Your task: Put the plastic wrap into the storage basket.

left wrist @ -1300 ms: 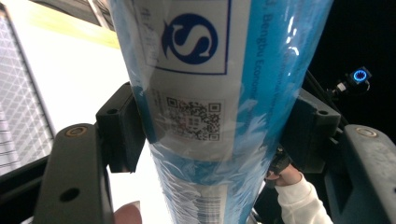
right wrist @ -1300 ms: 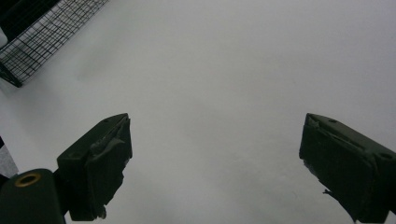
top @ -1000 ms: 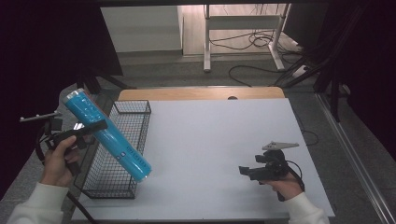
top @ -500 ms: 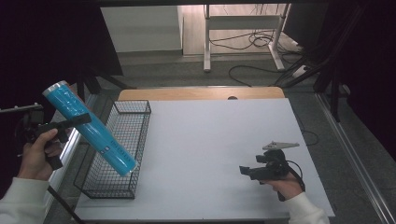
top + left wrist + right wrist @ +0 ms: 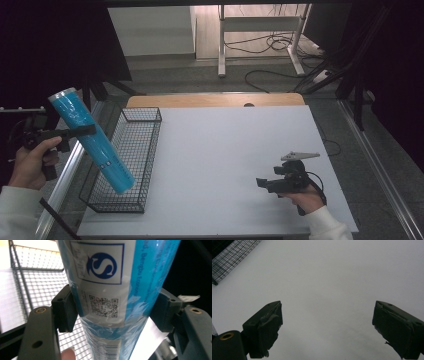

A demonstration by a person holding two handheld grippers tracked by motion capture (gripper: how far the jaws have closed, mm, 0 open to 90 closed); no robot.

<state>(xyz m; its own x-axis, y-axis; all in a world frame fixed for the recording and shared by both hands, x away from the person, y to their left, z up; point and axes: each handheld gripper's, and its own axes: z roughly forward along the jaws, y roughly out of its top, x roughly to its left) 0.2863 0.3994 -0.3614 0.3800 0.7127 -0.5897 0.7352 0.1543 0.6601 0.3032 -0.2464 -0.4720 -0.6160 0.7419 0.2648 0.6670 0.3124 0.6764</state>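
A long blue tube (image 5: 92, 141) wrapped in clear film hangs tilted at the table's left edge, its lower end over the black wire basket (image 5: 150, 131). My left gripper (image 5: 82, 132) is shut on its upper half. Up close, the tube (image 5: 117, 290) bears a white label with a round blue logo and a QR code, and both pads (image 5: 65, 308) press its sides. Low over the white table at the front right, my right gripper (image 5: 261, 183) is held by a hand. Its jaws stand wide open (image 5: 327, 325) with only bare table between them.
The white table (image 5: 225, 150) spreads between the basket and the right hand. The basket's corner (image 5: 227, 262) lies far off in the right gripper view. Beyond the table's wooden far edge (image 5: 215, 100) are a desk frame and floor cables.
My left hand has carried the tube leftward and slightly up, off the middle of the basket toward its left rim. The right hand has stayed put.
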